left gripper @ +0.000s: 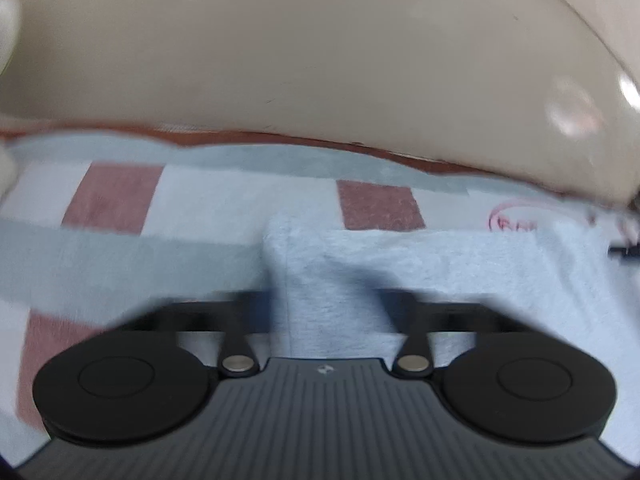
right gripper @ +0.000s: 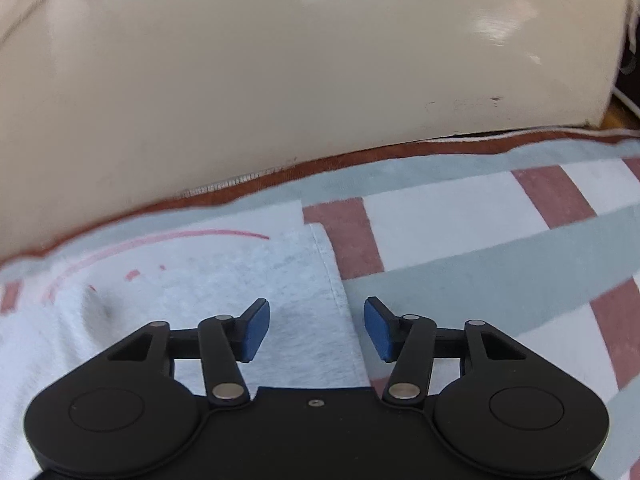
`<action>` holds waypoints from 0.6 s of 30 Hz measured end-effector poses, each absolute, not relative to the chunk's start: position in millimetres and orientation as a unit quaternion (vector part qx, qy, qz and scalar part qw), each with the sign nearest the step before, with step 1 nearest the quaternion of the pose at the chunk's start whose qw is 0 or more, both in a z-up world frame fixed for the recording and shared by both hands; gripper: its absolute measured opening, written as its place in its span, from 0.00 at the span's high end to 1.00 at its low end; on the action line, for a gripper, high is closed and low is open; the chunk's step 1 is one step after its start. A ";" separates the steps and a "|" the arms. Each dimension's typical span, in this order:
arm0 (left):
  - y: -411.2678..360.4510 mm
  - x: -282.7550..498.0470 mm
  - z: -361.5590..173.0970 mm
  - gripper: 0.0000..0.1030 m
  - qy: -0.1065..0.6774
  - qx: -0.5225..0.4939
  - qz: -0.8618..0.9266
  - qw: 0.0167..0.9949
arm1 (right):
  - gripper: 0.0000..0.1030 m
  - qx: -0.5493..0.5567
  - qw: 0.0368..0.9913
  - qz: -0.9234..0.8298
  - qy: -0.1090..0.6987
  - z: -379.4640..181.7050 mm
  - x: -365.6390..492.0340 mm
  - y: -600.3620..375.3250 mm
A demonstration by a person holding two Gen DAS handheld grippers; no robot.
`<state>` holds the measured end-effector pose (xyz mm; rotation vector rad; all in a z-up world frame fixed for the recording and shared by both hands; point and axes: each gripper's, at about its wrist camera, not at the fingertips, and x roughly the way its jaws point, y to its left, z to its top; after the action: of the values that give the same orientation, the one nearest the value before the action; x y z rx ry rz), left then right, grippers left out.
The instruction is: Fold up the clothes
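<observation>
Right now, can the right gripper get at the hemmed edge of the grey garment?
Probably yes. The right gripper is open, its blue pads straddling the grey garment's hemmed edge, which lies flat on the striped cover. Nothing sits between pads and hem. Height above the cloth is unclear.

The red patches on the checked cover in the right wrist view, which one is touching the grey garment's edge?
The red patch nearest the cream headboard: the grey garment hem runs along its left side. The others lie off right, apart from it.
</observation>
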<state>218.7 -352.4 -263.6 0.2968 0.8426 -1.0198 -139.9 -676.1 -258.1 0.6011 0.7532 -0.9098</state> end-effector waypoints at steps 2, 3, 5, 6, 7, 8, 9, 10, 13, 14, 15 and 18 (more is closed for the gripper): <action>-356.9 218.7 -258.0 0.98 0.375 0.147 -0.469 0.786 | 0.69 0.230 0.809 -0.400 0.364 -257.9 -129.3 -673.0; -359.1 218.9 -254.8 0.98 0.367 0.152 -0.468 0.790 | 0.97 0.205 0.818 -0.390 0.370 -257.5 -124.2 -671.5; -363.3 219.3 -248.4 0.98 0.350 0.160 -0.465 0.797 | 0.98 0.171 0.823 -0.407 0.358 -245.9 -120.7 -671.9; -365.5 219.4 -245.2 0.98 0.342 0.165 -0.464 0.801 | 0.98 0.170 0.828 -0.418 0.333 -236.5 -123.9 -674.0; -367.6 219.6 -242.0 0.98 0.334 0.169 -0.462 0.804 | 0.98 0.169 0.833 -0.427 0.309 -227.2 -126.8 -676.2; -369.8 219.8 -238.8 0.98 0.326 0.174 -0.460 0.807 | 0.98 0.162 0.836 -0.427 0.305 -221.4 -125.5 -678.9; -371.9 220.0 -235.6 0.98 0.317 0.178 -0.459 0.811 | 0.98 0.153 0.837 -0.425 0.309 -217.1 -122.3 -681.9; -374.1 220.2 -232.4 0.98 0.309 0.182 -0.457 0.814 | 0.98 0.145 0.838 -0.423 0.312 -212.7 -119.2 -684.9; -380.5 220.7 -222.8 0.98 0.284 0.195 -0.452 0.823 | 0.98 0.130 0.839 -0.428 0.310 -202.1 -117.4 -695.0; -382.7 220.9 -219.6 0.98 0.275 0.200 -0.450 0.826 | 0.98 0.130 0.839 -0.432 0.306 -199.6 -117.1 -698.0; -385.9 221.4 -221.0 0.98 0.272 0.202 -0.447 0.828 | 0.98 0.133 0.837 -0.436 0.303 -198.4 -117.7 -701.3; -399.2 224.9 -235.6 0.98 0.280 0.218 -0.435 0.827 | 0.99 0.139 0.818 -0.458 0.318 -206.6 -114.6 -711.7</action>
<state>224.9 -399.2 -235.6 0.4636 0.5954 -0.9247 -114.6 -711.7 -206.6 0.2954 0.6782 -0.9757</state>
